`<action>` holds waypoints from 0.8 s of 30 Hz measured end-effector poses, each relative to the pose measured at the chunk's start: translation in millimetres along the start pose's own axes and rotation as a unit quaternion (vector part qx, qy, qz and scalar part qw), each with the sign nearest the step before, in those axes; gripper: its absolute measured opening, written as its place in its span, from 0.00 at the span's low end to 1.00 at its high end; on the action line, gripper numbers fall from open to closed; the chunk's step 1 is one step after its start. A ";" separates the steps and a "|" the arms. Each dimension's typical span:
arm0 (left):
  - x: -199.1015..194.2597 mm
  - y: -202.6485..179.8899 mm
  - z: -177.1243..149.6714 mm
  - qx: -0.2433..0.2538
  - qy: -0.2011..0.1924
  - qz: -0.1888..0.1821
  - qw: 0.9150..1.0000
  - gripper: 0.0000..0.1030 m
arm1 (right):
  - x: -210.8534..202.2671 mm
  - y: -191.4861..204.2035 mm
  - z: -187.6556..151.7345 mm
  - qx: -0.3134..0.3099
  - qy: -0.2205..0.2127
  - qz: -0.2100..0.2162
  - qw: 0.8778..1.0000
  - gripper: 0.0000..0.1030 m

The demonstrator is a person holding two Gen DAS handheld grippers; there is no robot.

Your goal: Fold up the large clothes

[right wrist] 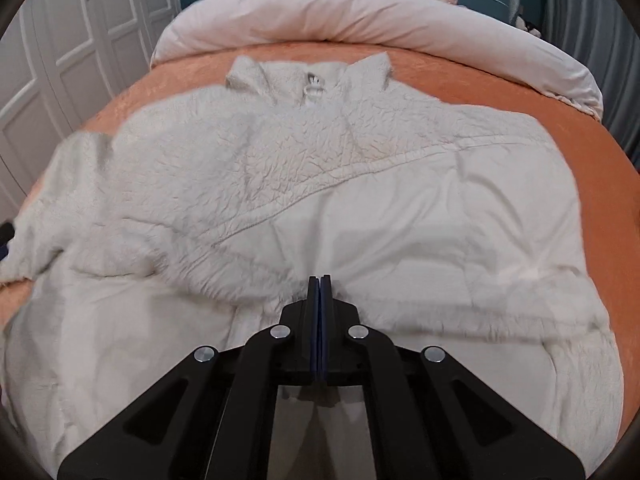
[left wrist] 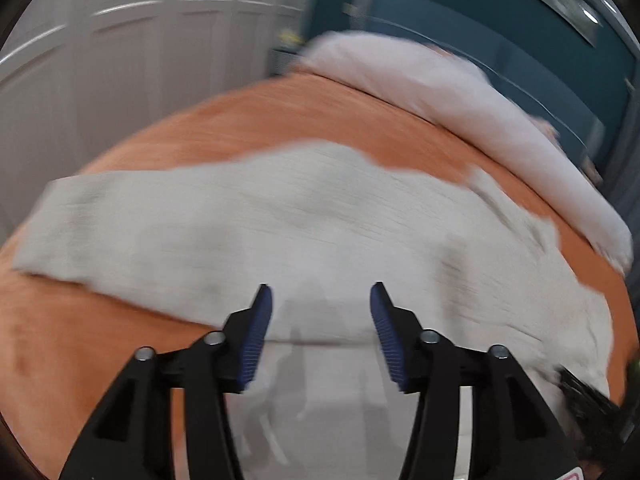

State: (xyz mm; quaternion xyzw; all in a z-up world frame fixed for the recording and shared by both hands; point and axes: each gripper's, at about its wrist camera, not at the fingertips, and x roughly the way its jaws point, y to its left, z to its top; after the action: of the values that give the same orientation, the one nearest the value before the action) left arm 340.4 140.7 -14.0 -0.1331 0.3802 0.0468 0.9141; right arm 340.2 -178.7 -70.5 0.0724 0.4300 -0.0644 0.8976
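Note:
A large cream fleece jacket (right wrist: pixel 304 168) lies spread on an orange bed sheet (right wrist: pixel 592 152), collar at the far side, one front panel folded over so the smooth lining shows. My right gripper (right wrist: pixel 320 280) is shut, its tips over the jacket's lower middle; I cannot tell whether cloth is pinched between them. In the blurred left wrist view the jacket (left wrist: pixel 304 224) lies across the sheet (left wrist: pixel 80 340) with a sleeve stretched left. My left gripper (left wrist: pixel 320 292) is open and empty just above the jacket's near part.
A rolled white duvet (right wrist: pixel 360 12) lies along the far edge of the bed; it also shows in the left wrist view (left wrist: pixel 460 92). White wardrobe doors (right wrist: pixel 60 60) stand to the left. A teal wall (left wrist: pixel 460 8) is behind the bed.

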 end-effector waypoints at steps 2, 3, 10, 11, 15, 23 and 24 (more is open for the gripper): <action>-1.6 51.5 11.2 -0.043 -0.010 0.029 0.999 0.56 | -18.3 3.1 -13.2 0.011 -0.013 0.019 1.000 0.01; -0.9 75.7 15.5 -0.062 -0.012 0.047 0.997 0.56 | -28.2 5.1 -21.0 0.015 -0.018 0.027 0.999 0.01; 17.3 212.8 21.9 -0.233 -0.013 0.100 0.967 0.56 | -78.0 13.4 -76.6 0.021 -0.034 0.053 0.998 0.01; 18.5 220.0 20.7 -0.251 -0.019 0.087 0.964 0.56 | -79.4 14.1 -80.8 0.022 -0.032 0.054 0.998 0.02; 25.1 215.7 21.6 -0.285 -0.043 0.083 0.954 0.57 | -69.8 14.0 -92.2 0.025 -0.022 0.053 0.998 0.01; -2.0 143.9 63.7 -0.187 -0.081 0.017 0.979 0.00 | -62.4 14.0 -99.6 0.036 -0.028 0.062 0.997 0.00; -17.2 121.7 70.5 -0.165 -0.097 -0.003 0.981 0.00 | -62.1 13.2 -100.1 0.039 -0.028 0.065 0.997 0.00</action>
State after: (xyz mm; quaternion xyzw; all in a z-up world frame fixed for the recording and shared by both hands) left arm 353.7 277.4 20.5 -0.2780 0.2761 0.1185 0.9124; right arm 227.7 -143.8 -83.1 0.1332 0.3963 -0.0247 0.9081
